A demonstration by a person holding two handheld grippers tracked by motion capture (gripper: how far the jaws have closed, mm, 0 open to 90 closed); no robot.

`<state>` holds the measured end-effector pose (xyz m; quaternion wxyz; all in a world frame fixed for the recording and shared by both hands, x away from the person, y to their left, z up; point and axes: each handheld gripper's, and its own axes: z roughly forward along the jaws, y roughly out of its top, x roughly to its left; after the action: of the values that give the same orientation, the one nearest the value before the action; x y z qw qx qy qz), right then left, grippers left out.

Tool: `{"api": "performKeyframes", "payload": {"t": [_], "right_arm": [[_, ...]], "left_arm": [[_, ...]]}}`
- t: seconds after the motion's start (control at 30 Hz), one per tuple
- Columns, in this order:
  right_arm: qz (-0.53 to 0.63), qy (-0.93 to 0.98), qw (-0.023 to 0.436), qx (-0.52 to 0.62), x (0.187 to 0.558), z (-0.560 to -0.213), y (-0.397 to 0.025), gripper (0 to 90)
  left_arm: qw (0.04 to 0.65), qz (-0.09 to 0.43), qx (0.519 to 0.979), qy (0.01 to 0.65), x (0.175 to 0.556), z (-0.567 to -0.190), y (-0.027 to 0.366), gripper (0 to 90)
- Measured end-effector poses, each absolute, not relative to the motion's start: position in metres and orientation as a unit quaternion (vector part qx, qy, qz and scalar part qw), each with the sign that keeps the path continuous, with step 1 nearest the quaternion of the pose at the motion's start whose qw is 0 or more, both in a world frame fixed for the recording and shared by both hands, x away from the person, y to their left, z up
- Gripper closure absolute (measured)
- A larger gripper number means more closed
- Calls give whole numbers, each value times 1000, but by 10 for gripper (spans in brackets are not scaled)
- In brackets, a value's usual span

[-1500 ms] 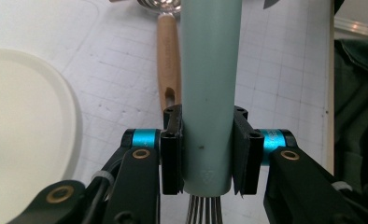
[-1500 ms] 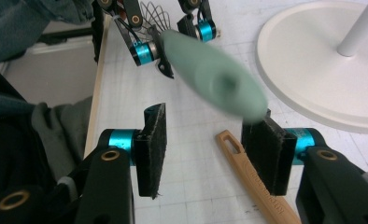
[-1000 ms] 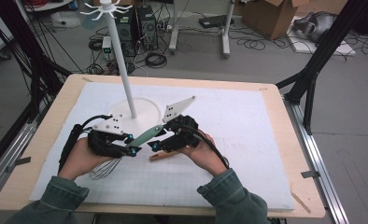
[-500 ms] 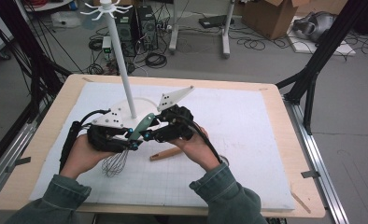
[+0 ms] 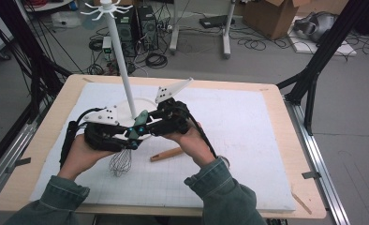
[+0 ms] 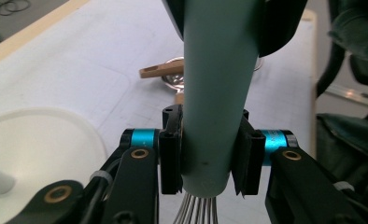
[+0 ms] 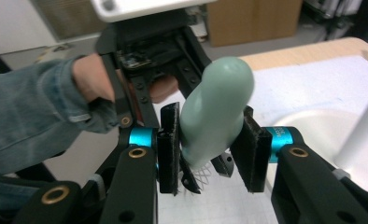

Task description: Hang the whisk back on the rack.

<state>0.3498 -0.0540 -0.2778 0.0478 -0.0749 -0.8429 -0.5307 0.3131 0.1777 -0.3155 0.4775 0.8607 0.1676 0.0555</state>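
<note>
We hold the whisk [image 5: 129,145] between both grippers: the left gripper [image 6: 204,161] pinches its green handle low, just above the wires, and the right gripper [image 7: 211,154] clamps its upper end, likely to steady it for hanging. The rack pole [image 5: 124,70] rises close at twelve o'clock; a wooden tool [image 5: 166,154] lies at five.

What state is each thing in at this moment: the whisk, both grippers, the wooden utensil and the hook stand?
Whisk: lifted off the mat, wires hanging down, pale green handle clamped.
Left gripper: shut on the whisk handle just above the wires.
Right gripper: jaws around the handle's upper end, touching on one side, a small gap on the other.
Wooden utensil: lying flat on the mat, untouched.
Hook stand: upright on its round base, hooks bare.
</note>
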Motion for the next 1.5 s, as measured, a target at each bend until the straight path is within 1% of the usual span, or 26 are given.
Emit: {"api": "performKeyframes", "payload": {"t": [0.03, 0.07, 0.1, 0.13, 0.3, 0.33, 0.4, 0.5, 0.53, 0.57, 0.6, 0.67, 0.7, 0.73, 0.83, 0.87, 1.03, 1.07, 1.23, 1.37, 1.5], "right_arm": [[-529, -844, 49, -71, 350, -277, -54, 658], [-528, -846, 49, -65, 350, -276, -53, 658], [-528, -846, 49, -65, 350, -276, -53, 658], [-527, -846, 48, -59, 350, -275, -53, 659], [-522, -850, 44, -46, 350, -270, -52, 660], [-521, -852, 42, -41, 350, -268, -52, 659], [-521, -852, 43, -41, 350, -267, -52, 660], [-526, -848, 42, -47, 350, -265, -52, 648], [-532, -844, 39, -52, 350, -264, -53, 591], [-532, -844, 32, -55, 350, -264, -54, 557], [-532, -844, 32, -55, 350, -264, -54, 557], [-531, -845, 24, -63, 348, -263, -60, 481], [-531, -845, 24, -63, 348, -263, -60, 481], [-533, -843, 13, -73, 348, -263, -66, 450], [-535, -841, 8, -85, 347, -263, -75, 439], [-535, -840, 0, -97, 348, -265, -83, 417], [-529, -840, -14, -117, 349, -270, -99, 377], [-528, -839, -23, -129, 350, -273, -108, 346], [-526, -837, -29, -148, 350, -279, -123, 334], [-528, -833, -34, -160, 350, -283, -136, 319], [-529, -829, -42, -176, 349, -288, -153, 300]], "left_arm": [[485, 41, 858, 165, 315, -315, 180, 668], [485, 41, 858, 165, 315, -315, 180, 655], [493, 29, 854, 165, 316, -316, 181, 655], [501, 21, 849, 164, 317, -316, 182, 622], [521, -3, 839, 159, 322, -314, 187, 627], [525, -7, 837, 158, 322, -313, 188, 651], [524, -5, 837, 157, 322, -311, 187, 661], [526, 10, 837, 150, 320, -308, 186, 677], [529, 12, 836, 149, 319, -307, 185, 691], [530, 12, 834, 152, 319, -306, 185, 692], [532, 15, 832, 155, 319, -305, 185, 692], [534, 23, 830, 162, 319, -303, 186, 692], [533, 24, 830, 164, 319, -302, 187, 692], [533, 26, 829, 168, 320, -302, 188, 692], [536, 30, 825, 177, 320, -301, 190, 692], [538, 34, 823, 180, 321, -301, 190, 692], [548, 45, 813, 192, 323, -299, 193, 691], [551, 47, 811, 193, 325, -298, 194, 692], [558, 56, 801, 208, 329, -296, 198, 692], [568, 60, 794, 208, 331, -292, 200, 691], [569, 77, 792, 208, 335, -282, 204, 691]]}}
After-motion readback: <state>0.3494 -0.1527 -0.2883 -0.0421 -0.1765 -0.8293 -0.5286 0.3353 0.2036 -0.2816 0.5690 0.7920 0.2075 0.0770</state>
